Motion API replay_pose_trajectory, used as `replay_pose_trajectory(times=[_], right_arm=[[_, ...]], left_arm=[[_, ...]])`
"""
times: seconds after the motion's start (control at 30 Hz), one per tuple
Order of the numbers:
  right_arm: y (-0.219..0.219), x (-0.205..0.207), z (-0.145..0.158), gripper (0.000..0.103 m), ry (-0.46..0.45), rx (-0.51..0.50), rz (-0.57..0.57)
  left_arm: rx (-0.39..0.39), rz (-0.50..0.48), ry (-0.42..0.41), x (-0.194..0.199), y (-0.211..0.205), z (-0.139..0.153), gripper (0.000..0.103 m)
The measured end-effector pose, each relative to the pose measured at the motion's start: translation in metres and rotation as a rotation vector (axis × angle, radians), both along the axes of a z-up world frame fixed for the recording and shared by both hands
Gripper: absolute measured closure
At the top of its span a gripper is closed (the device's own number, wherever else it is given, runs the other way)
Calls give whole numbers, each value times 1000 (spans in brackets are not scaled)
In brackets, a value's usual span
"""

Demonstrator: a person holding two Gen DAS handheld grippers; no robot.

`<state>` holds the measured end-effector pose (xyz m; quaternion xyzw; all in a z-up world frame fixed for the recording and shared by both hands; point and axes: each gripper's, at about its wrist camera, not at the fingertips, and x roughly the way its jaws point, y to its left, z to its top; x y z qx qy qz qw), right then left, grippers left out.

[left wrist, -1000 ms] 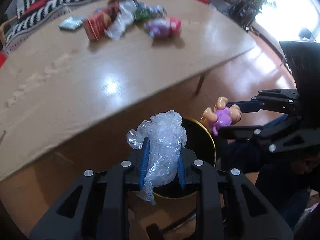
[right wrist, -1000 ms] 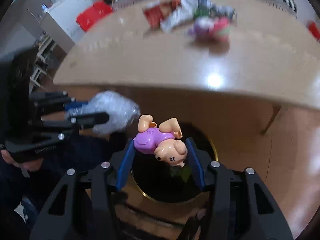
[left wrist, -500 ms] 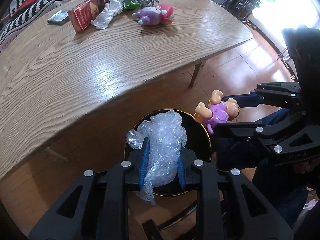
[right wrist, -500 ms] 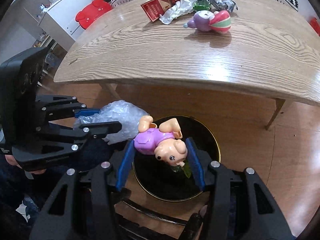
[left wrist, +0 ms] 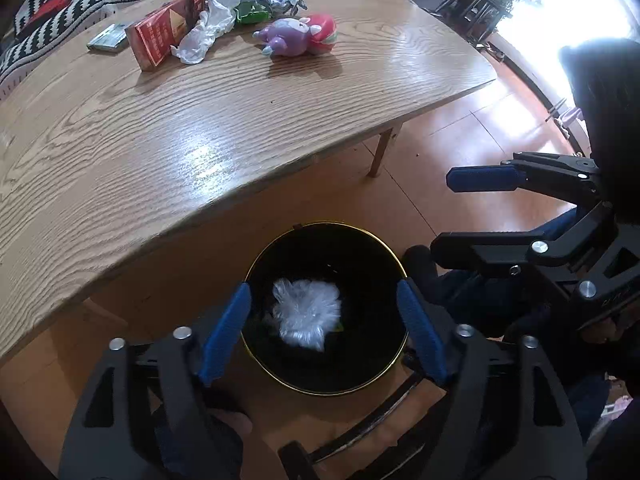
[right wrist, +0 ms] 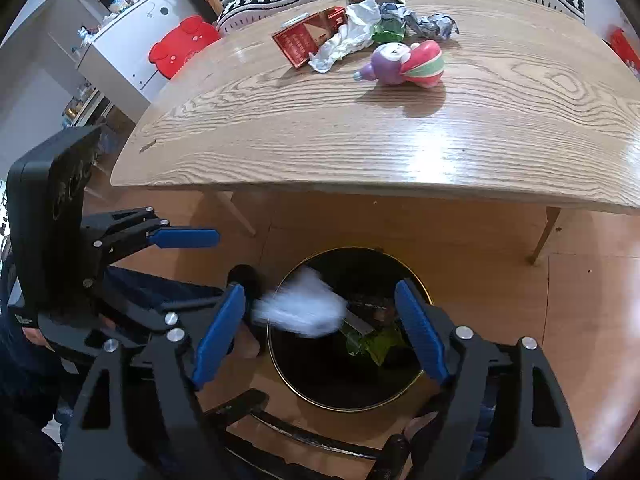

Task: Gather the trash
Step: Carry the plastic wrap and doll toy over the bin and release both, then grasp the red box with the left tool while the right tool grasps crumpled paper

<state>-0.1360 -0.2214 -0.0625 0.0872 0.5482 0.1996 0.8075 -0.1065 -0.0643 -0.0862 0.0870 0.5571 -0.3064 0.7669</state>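
In the left wrist view the left gripper (left wrist: pixel 324 322), its jaws just sprung apart and empty, hangs over one round gold-rimmed black bin (left wrist: pixel 280 372) holding one crinkly clear plastic wad (left wrist: pixel 306 312), while the right wrist view shows the right gripper (right wrist: pixel 320 324), likewise just released, above the same bin (right wrist: pixel 288 376), with one glossy purple toy (right wrist: pixel 404 64) far off on the wood-grain table (right wrist: pixel 360 140).
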Motion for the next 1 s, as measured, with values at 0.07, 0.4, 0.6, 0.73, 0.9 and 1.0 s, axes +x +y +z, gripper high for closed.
replay_pose_trajectory(times=[0.07, 0.4, 0.6, 0.73, 0.9, 1.0], right_arm=[[0, 1, 2, 25, -4, 0, -1], [-6, 7, 7, 15, -29, 4, -46], [-21, 25, 22, 13, -55, 28, -111], [-28, 57, 48, 11, -119, 3, -149], [-34, 108, 60, 8, -131, -13, -198], [-33, 142, 51, 7, -93, -22, -226]], left_arm=[[3, 1, -2, 0, -1, 0, 25], [-24, 31, -44, 7, 6, 14, 24], [-50, 123, -112, 29, 24, 36, 19], [-47, 217, -195, 60, 40, 59, 18], [15, 310, -301, 116, 51, 77, 17], [38, 365, -325, 156, 53, 76, 17]])
